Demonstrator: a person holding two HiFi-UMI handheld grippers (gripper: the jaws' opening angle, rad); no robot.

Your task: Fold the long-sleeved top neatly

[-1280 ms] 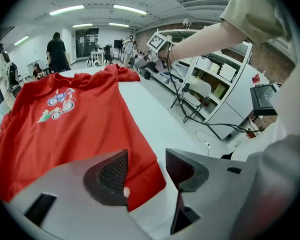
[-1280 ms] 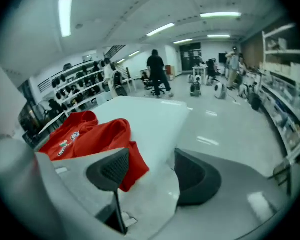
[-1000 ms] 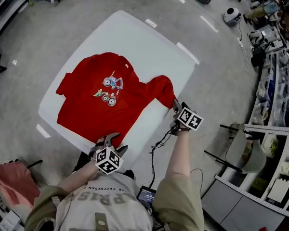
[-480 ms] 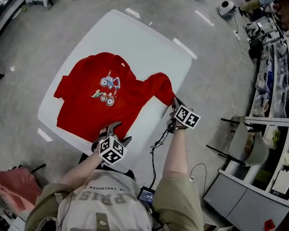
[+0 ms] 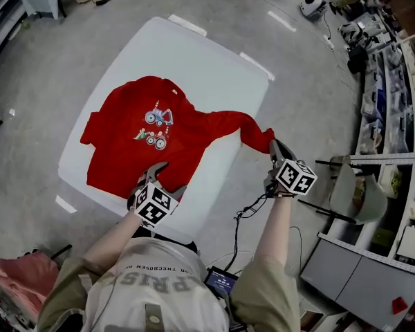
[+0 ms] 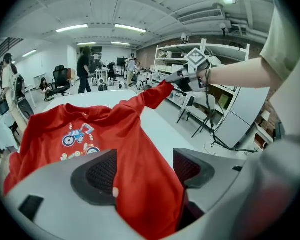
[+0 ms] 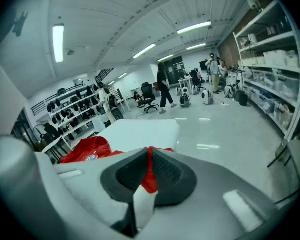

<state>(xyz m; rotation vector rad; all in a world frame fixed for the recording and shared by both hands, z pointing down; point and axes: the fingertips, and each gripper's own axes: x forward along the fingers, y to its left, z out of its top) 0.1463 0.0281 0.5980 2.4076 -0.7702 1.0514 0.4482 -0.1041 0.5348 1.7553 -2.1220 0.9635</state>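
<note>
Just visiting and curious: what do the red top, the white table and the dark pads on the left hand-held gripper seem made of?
The red top: soft knit fabric, likely cotton; matte, it drapes and creases. The table: smooth white surface, perhaps laminate or plastic; bright glare patches. The pads of the left hand-held gripper: dark, matte, dimpled grid, probably rubber.

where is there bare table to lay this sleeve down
Bare: the far end of the table beyond the collar of the red top, and a strip by the right edge beside the lifted sleeve. Crowded: the left side.
</note>
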